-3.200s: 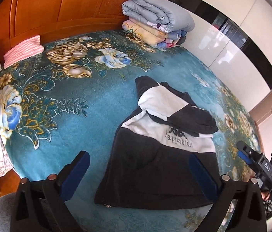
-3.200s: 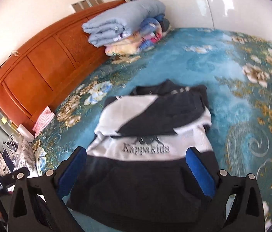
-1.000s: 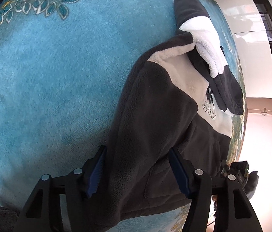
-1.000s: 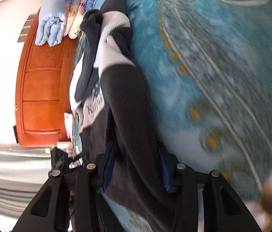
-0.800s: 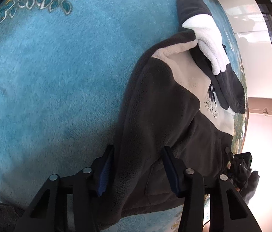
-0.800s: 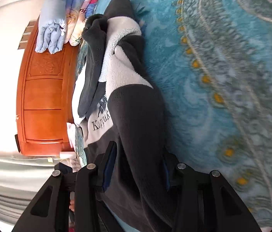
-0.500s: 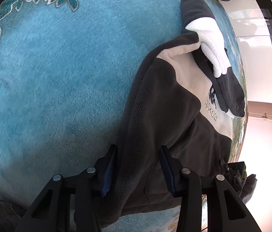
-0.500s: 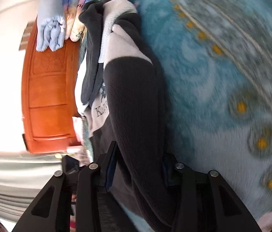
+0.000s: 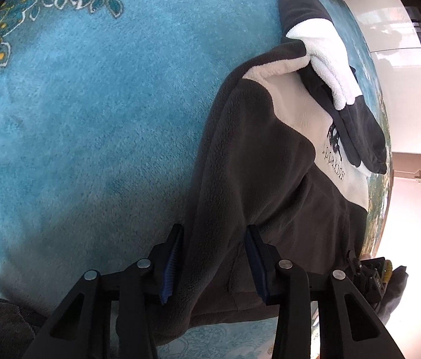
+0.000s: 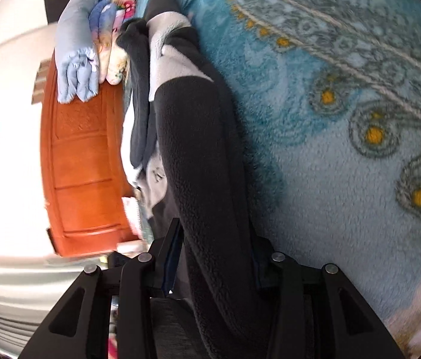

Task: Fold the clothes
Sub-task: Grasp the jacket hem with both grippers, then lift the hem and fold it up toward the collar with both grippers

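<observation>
One black-and-white fleece top (image 9: 270,179) is spread on a blue floral blanket (image 9: 91,119). Its hem is pinched by the just-closing left gripper (image 9: 213,261) and the right gripper (image 10: 215,257). One stack of folded quilts (image 10: 91,48) is seen against a wooden headboard (image 10: 82,161).

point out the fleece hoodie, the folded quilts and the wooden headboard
fleece hoodie (image 9: 255,185), left wrist view, on the dark lower body panel
folded quilts (image 10: 74,59), right wrist view, on the pale blue quilt of the pile
wooden headboard (image 10: 82,161), right wrist view, on its middle orange panel
</observation>
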Action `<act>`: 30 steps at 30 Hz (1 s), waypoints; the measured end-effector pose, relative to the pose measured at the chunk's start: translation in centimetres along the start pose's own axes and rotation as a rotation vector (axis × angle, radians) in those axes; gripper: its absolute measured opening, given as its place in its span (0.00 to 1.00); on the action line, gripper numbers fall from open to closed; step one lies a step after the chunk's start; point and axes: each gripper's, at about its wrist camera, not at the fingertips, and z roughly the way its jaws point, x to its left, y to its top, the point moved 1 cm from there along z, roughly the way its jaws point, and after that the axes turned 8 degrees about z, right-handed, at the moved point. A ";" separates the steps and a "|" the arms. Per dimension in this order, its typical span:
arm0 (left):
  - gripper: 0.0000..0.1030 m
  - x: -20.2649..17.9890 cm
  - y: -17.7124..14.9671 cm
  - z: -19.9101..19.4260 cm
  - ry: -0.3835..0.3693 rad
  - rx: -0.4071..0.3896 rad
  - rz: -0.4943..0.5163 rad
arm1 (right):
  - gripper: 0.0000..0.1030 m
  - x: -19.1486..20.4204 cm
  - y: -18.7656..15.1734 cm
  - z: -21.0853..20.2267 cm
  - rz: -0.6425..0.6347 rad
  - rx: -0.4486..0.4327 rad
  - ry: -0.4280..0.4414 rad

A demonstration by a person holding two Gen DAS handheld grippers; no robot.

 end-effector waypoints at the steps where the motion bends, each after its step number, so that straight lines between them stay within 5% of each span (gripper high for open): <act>1: 0.42 0.1 -0.2 0.1 -0.003 0.003 -0.011 | 0.33 0.0 0.0 0.0 0.001 -0.011 -0.015; 4: 0.39 0.2 -0.7 0.0 -0.003 0.005 -0.034 | 0.21 0.0 0.0 -0.1 0.018 -0.038 -0.054; 7: 0.13 -0.3 -1.4 -0.6 0.025 -0.021 -0.015 | 0.17 0.6 -0.2 -0.3 0.017 -0.056 -0.094; 9: 0.11 -1.4 -1.9 -1.5 0.008 -0.055 0.025 | 0.16 1.7 -0.5 -0.6 0.002 -0.067 -0.099; 14: 0.10 -3.3 -1.5 -5.4 -0.015 -0.098 0.148 | 0.14 5.9 -0.8 -2.3 -0.086 -0.065 -0.050; 18: 0.09 1.6 -1.0 -11.2 -0.058 -0.124 0.218 | 0.14 9.7 -1.6 -4.5 -0.166 -0.080 -0.032; 23: 0.08 0.1 1.2 -12.1 -0.132 -0.049 0.283 | 0.14 12.0 -3.5 -7.7 -0.223 -0.092 -0.048; 30: 0.08 -0.4 -2.3 -15.0 -0.277 0.075 0.315 | 0.14 11.5 -9.1 -12.0 -0.201 -0.078 -0.102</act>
